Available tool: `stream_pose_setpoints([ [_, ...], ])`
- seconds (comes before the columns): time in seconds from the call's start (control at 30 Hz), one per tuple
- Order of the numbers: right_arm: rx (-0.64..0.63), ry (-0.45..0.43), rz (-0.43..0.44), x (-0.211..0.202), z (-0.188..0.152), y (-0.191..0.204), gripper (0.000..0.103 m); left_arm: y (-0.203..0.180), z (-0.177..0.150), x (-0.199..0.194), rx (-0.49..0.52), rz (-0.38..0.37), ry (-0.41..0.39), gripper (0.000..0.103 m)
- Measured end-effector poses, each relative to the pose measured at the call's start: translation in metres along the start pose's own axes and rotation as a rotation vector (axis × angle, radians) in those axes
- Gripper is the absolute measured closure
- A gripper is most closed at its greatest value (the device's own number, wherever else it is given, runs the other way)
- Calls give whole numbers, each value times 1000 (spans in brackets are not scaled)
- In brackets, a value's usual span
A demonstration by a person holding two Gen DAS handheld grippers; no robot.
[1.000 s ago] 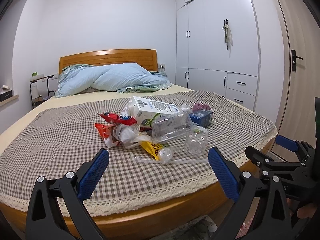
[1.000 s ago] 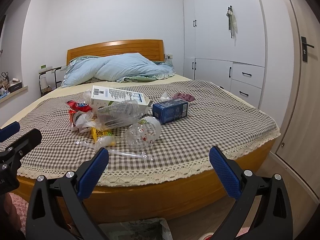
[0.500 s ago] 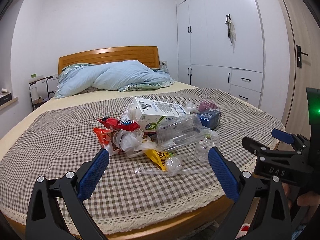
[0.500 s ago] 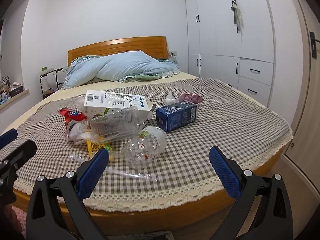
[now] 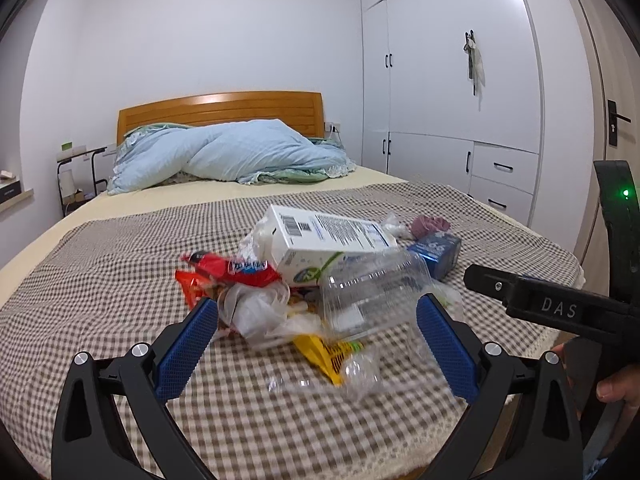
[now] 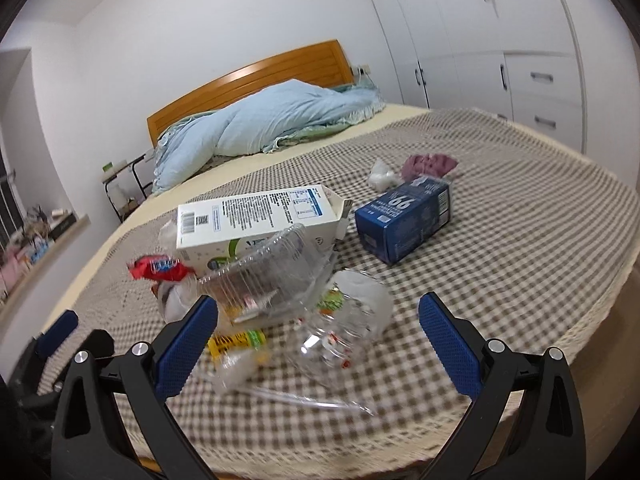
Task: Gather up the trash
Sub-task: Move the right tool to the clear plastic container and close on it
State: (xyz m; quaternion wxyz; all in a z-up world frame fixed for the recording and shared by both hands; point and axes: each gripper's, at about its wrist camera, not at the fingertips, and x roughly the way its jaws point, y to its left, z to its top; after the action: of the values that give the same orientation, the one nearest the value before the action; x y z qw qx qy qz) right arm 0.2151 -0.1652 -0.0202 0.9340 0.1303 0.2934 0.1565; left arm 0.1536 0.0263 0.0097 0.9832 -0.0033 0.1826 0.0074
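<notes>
Both tools are spread wide with nothing between their blue pads. The left tool [image 5: 318, 330] sits low in the left wrist frame, its pads framing the near edge of a trash pile [image 5: 320, 280] at centre frame on the checked cover [image 5: 100, 280] of a bed [image 5: 352, 184]. The right tool [image 6: 318, 330] fills the bottom of the right wrist frame, which is tilted and blurred, and its pads frame the same pile from the other side. In the pile a white carton [image 5: 324, 240] lies on its side at the top, barcode up; a clear plastic container [image 5: 372, 296] leans against its front; a red wrapper [image 5: 236, 270] and an orange one [image 5: 192, 286] lie at the left; crumpled clear film [image 5: 256, 312] sits below them; a yellow wrapper [image 5: 324, 350] and a clear bottle [image 5: 360, 372] lie nearest the lower edge. A blue box [image 6: 404, 220] lies on its side just right of the carton, apart from it in the right wrist frame, and behind it toward upper right lie a white crumpled scrap [image 6: 382, 176] and a mauve cloth [image 6: 430, 164]. A light-blue duvet [image 5: 224, 156] is heaped at the wooden headboard [image 5: 220, 110] in the upper middle, and white wardrobes [image 5: 460, 80] fill the upper right. In the left wrist frame the right tool's black body, marked DAS, juts in at the right edge, with a person's hand [image 5: 618, 384] below it.
</notes>
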Motion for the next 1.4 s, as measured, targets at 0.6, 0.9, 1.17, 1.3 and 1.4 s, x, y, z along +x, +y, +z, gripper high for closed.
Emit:
stream_pose_setpoints([
  [0.6,280,101,161,45,12,2,7,49,8,56,-40,18,25,7],
  [0.9,472,168,244,60,14,-19,7,41,11,75,-32,-3,65,7],
  [1.17,602,241,312,83,11,-30,24,38,13,81,-44,-15,76,7],
  [1.3,655,251,333,90,15,-33,24,41,13,80,-60,-20,72,7],
  [1.4,704,283,348,96,20,-36,24,45,13,79,-71,-16,67,7],
])
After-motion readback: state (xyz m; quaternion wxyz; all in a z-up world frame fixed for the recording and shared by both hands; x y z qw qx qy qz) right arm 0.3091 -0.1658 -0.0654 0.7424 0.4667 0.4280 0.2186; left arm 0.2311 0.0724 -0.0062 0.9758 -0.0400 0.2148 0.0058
